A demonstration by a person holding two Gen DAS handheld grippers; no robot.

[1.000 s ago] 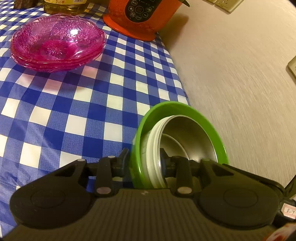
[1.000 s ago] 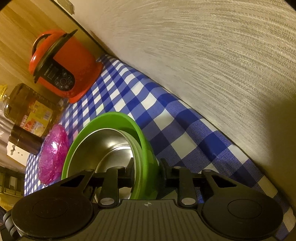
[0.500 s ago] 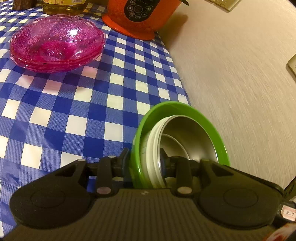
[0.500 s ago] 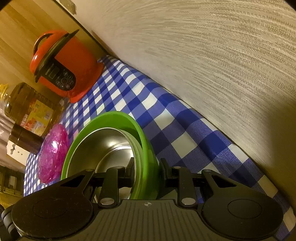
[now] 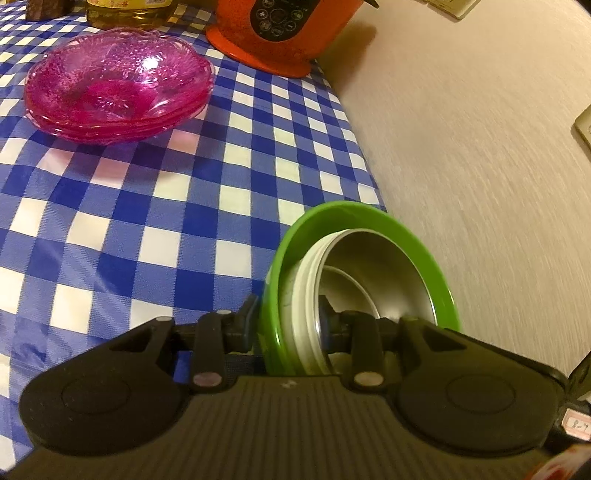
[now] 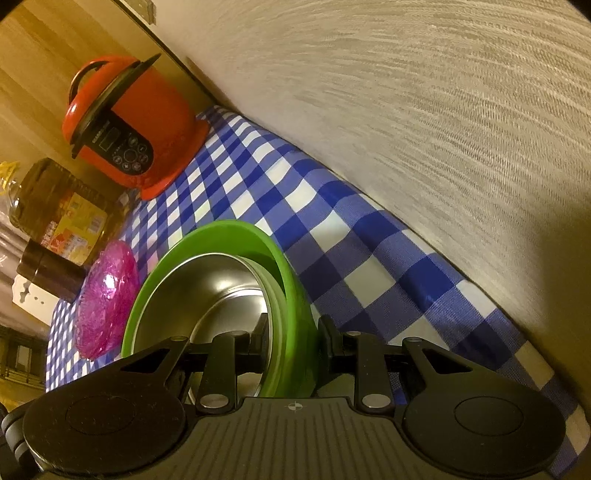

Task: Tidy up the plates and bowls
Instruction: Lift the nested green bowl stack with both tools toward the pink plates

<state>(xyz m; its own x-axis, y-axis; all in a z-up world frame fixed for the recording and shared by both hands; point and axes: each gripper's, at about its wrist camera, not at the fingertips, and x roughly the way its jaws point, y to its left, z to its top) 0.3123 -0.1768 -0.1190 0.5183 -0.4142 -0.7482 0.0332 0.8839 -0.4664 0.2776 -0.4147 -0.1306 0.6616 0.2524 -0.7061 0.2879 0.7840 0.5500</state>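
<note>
A green bowl (image 5: 369,214) holds nested steel bowls (image 5: 388,273) with white rims, and the stack is tilted over the blue checked tablecloth (image 5: 147,192), close to the wall. My left gripper (image 5: 288,325) is shut on the stack's rim, one finger outside the green wall and one inside the steel bowl. In the right wrist view the same green bowl (image 6: 229,229) and steel bowl (image 6: 207,280) show. My right gripper (image 6: 293,339) is shut on the opposite rim in the same way. A stack of pink glass bowls (image 5: 118,81) sits farther back on the cloth.
A red rice cooker (image 5: 280,33) stands at the back by the wall (image 5: 480,147). An oil bottle (image 6: 55,206) and a dark jar (image 6: 51,269) stand behind the pink bowls (image 6: 107,295). The cloth runs right up to the wall.
</note>
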